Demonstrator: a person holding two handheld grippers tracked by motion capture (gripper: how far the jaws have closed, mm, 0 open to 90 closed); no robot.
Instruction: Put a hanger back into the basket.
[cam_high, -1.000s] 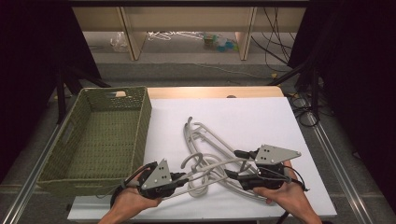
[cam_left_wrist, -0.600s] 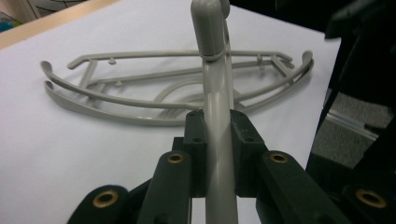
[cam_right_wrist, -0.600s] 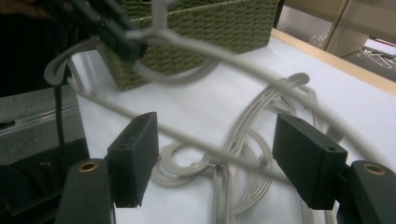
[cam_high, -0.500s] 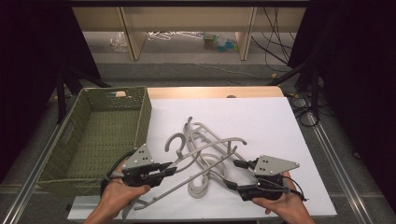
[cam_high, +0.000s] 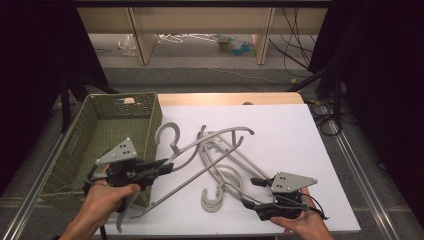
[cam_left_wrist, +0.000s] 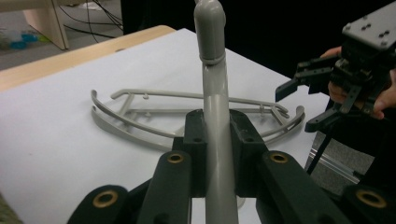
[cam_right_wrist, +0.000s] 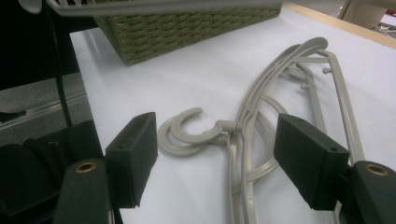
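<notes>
High view: A white table (cam_high: 300, 150) carries a green woven basket (cam_high: 95, 131) at its left side and a pile of grey plastic hangers (cam_high: 225, 165) near its centre. The left gripper (cam_high: 161, 167), held in the person's left hand (cam_high: 102, 197), sits just right of the basket's near right corner. Its jaws are clenched on the neck of one grey hanger (cam_high: 200, 142), which is tilted, its hook (cam_high: 167, 132) pointing far-left beside the basket wall. The right gripper (cam_high: 252, 192), held in the right hand (cam_high: 305, 225), lies at the near right of the table, jaws spread and grasping nothing, pointing left toward the pile.

Left gripper view: The two black jaws close on the grey neck of the held hanger (cam_left_wrist: 215, 121) from both sides. Beyond it, two stacked hangers (cam_left_wrist: 154, 119) lie flat on the white table (cam_left_wrist: 56, 140). The right gripper (cam_left_wrist: 306, 100) appears at the far right with jaws apart.

Right gripper view: The jaws stand wide apart with nothing between them. Ahead, the stacked hangers (cam_right_wrist: 261, 121) rest on the table (cam_right_wrist: 187, 74), their hooks (cam_right_wrist: 184, 133) curling left. The basket (cam_right_wrist: 187, 28) stands farther off.
</notes>
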